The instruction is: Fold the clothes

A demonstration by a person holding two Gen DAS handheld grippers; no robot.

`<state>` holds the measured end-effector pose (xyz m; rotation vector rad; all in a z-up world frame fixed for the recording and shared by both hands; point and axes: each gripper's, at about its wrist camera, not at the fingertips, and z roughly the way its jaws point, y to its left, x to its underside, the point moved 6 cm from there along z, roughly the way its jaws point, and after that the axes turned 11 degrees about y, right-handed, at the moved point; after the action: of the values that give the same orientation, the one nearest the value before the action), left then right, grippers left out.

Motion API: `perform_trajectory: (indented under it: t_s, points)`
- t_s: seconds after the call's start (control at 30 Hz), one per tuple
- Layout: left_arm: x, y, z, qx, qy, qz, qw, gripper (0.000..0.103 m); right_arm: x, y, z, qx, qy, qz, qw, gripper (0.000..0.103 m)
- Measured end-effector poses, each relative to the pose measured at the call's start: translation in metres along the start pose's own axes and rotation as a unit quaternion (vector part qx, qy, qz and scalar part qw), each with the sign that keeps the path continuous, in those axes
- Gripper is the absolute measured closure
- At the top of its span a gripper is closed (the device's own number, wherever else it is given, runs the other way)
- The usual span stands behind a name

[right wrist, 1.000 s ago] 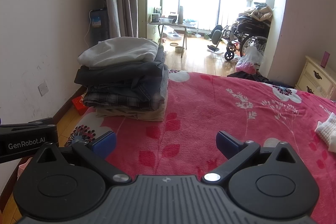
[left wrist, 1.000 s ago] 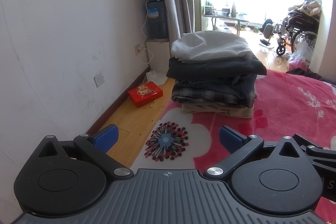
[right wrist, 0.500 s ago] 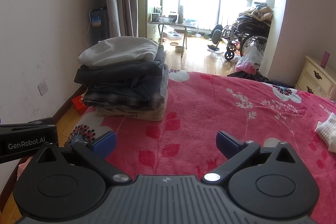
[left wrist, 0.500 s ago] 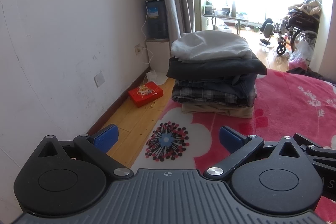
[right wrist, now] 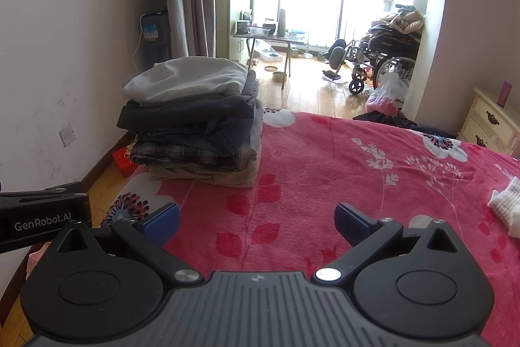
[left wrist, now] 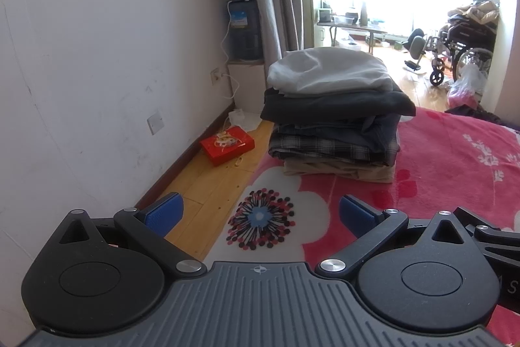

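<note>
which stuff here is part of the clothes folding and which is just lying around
Part of the job:
- stack of folded clothes on the red floral blanket
- white knitted item at the blanket's right edge, possibly next to fold
- left claw and right claw, both open and empty

Just lying about:
- red box on the floor
- wheelchair
- folding table
- nightstand

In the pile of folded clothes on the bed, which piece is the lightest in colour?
The pale grey garment on the very top of the pile. Those directly under it are dark grey and checked; the bottom one is beige, still darker than the top piece.
</note>
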<state>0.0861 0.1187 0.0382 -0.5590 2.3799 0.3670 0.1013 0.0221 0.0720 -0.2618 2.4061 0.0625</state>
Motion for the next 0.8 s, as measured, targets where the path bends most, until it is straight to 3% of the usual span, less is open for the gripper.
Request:
perform_trajectory:
  t_s: [0.8]
  points:
    - [0.0011,-0.0012,0.0029,-0.003,0.005,0.004,1.0,0.0,0.0004,-0.0004,0.0023,-0.002,0.003,0.001,1.0,0.0]
